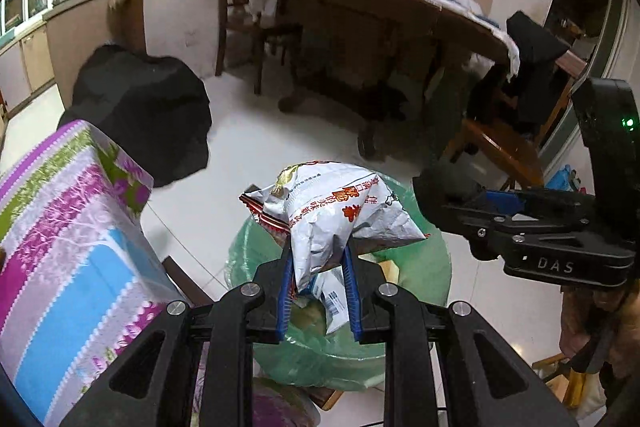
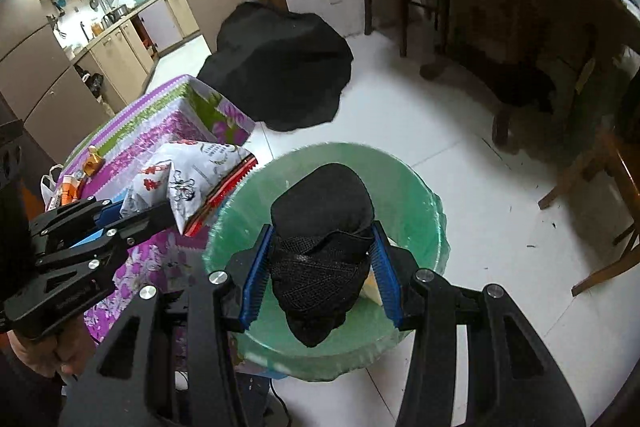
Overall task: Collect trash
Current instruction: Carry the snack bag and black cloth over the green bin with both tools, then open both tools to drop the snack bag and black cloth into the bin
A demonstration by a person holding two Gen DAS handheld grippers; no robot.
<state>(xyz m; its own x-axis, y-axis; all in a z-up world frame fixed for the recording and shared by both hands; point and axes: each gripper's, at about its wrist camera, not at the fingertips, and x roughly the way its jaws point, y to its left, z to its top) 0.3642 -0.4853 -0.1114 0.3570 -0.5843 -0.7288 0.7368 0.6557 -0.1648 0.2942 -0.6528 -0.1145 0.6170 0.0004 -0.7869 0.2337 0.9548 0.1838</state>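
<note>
White floor: one green-lined bin [image 2: 424, 195], two claws, one snack bag [image 1: 340, 211], one black bundle [image 2: 320, 251].

A crumpled white snack bag [image 1: 340, 211] with red printed characters and a red-striped sealed edge hangs upright, its narrow lower part pinched between blue-padded jaws, its wider top flaring toward 12 o'clock above the bin. In the right wrist view the same bag [image 2: 192, 179] sits at 10 o'clock from the bin, over the flowered cloth.

A black wad of wrapped fabric [image 2: 324, 251], rounded on top and tapering to a point below, stands upright, squeezed at both sides between blue pads, directly over the bin's mouth.

The round bin [image 2: 416, 203], lined with a translucent green bag, stands on the white tiled floor; pale scraps lie inside.
</note>
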